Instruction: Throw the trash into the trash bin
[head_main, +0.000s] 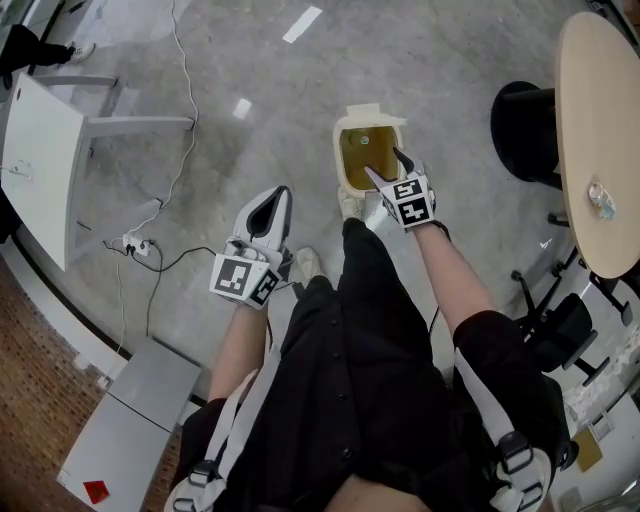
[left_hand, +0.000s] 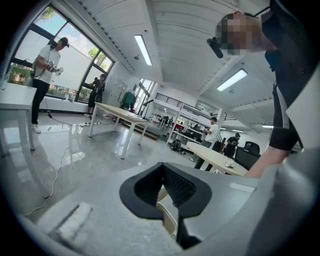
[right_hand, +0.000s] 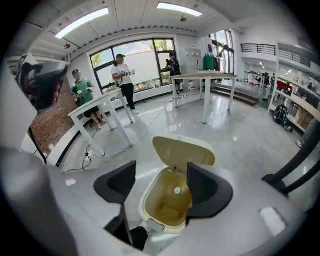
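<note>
The cream pedal bin (head_main: 345, 130) stands on the floor in front of me with its lid (right_hand: 183, 150) tipped up. Inside it, on the brown liner, lies a small round whitish piece of trash (right_hand: 177, 190). My right gripper (head_main: 383, 163) hangs over the bin's mouth and points down into it. In its own view the right gripper (right_hand: 161, 187) is open, with nothing between the pads. My left gripper (head_main: 280, 195) is held left of the bin, well apart from it. Seen in its own view, the left gripper (left_hand: 162, 172) has its pads meeting at the tips with nothing in them.
My shoe (head_main: 350, 205) is at the bin's near side. A round wooden table (head_main: 600, 100) with a small item (head_main: 600, 197) and a black chair (head_main: 525, 125) stand to the right. At the left are a white table (head_main: 40, 150), a floor cable (head_main: 180, 120) and a grey box (head_main: 130, 420).
</note>
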